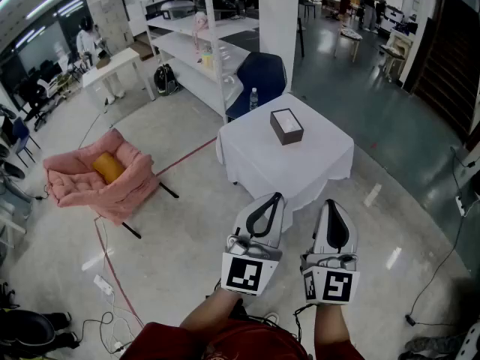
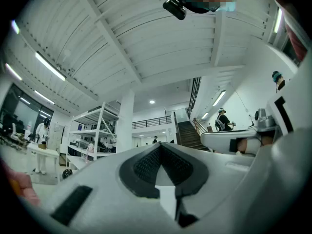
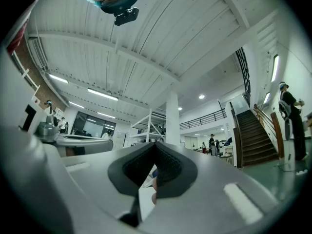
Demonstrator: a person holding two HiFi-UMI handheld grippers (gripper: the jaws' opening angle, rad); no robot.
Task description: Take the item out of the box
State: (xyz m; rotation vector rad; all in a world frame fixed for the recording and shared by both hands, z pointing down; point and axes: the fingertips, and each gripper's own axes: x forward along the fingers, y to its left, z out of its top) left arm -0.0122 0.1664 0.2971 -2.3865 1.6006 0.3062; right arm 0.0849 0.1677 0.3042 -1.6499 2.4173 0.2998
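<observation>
A small dark box (image 1: 286,125) with a pale top stands on a table draped in white cloth (image 1: 315,160), in the upper middle of the head view. Both grippers are held low near the person's body, short of the table and pointing towards it. My left gripper (image 1: 274,199) is shut with nothing between its pads. My right gripper (image 1: 333,204) is also shut and empty. In the left gripper view the jaws (image 2: 160,149) meet at the tip, aimed up at the ceiling. The right gripper view shows its jaws (image 3: 156,146) closed the same way. The box shows in neither gripper view.
A blue chair (image 1: 260,77) and a water bottle (image 1: 254,98) stand behind the table. White shelving (image 1: 202,47) is further back. A pink armchair (image 1: 101,177) with an orange cushion sits at the left. Cables and a power strip (image 1: 103,283) lie on the floor at lower left.
</observation>
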